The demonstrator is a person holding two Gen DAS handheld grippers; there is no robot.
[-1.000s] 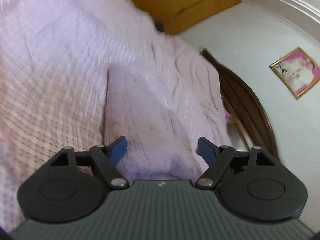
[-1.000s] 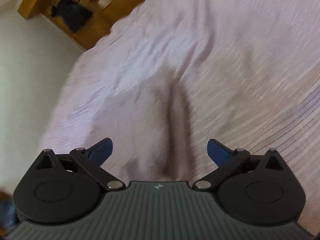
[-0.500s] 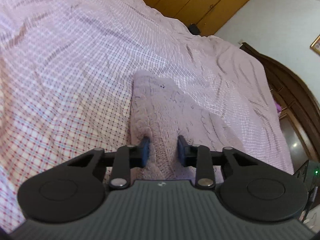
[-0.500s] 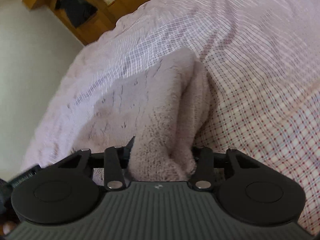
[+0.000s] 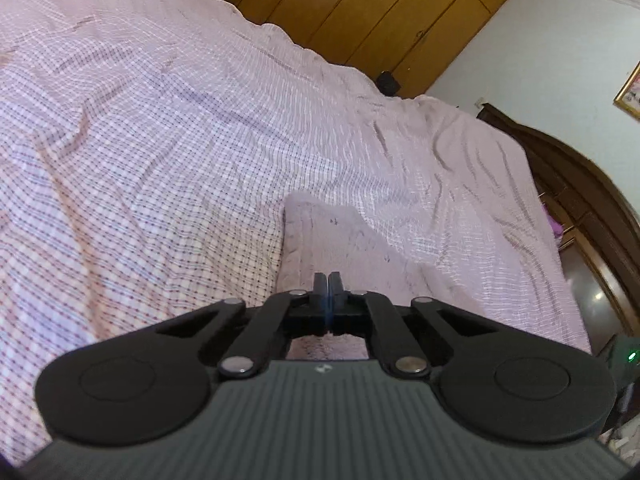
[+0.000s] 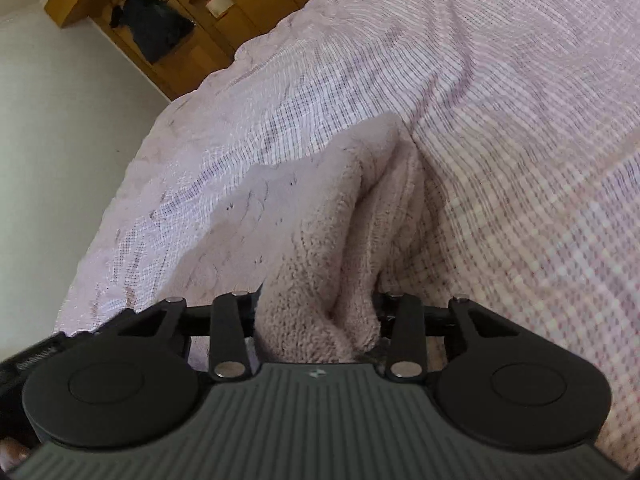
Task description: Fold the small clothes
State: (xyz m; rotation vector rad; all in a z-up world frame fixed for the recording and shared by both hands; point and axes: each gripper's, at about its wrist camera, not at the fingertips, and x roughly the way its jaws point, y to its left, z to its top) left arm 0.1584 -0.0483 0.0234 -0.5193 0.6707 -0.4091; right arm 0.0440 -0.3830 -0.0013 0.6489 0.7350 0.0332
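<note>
Left hand-held gripper [image 5: 328,282] is pressed together, w/ no cloth visibly caught, while right hand-held gripper [image 6: 318,312] is closing, pinching fuzzy pink garment [image 6: 320,240] off bed [image 6: 500,100], prob. to fold.

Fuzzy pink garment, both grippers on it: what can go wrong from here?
1. The left gripper looks fully shut with no fabric visible between its fingers, so it may have missed the fuzzy pink garment.
2. The right gripper, closing, grabs a thick bunch, so layers could slip or fold unevenly.

1 fluffy garment [image 5: 340,236], 1 bed [image 5: 160,140], 2 grippers: left gripper [image 5: 328,280], right gripper [image 6: 318,312].
</note>
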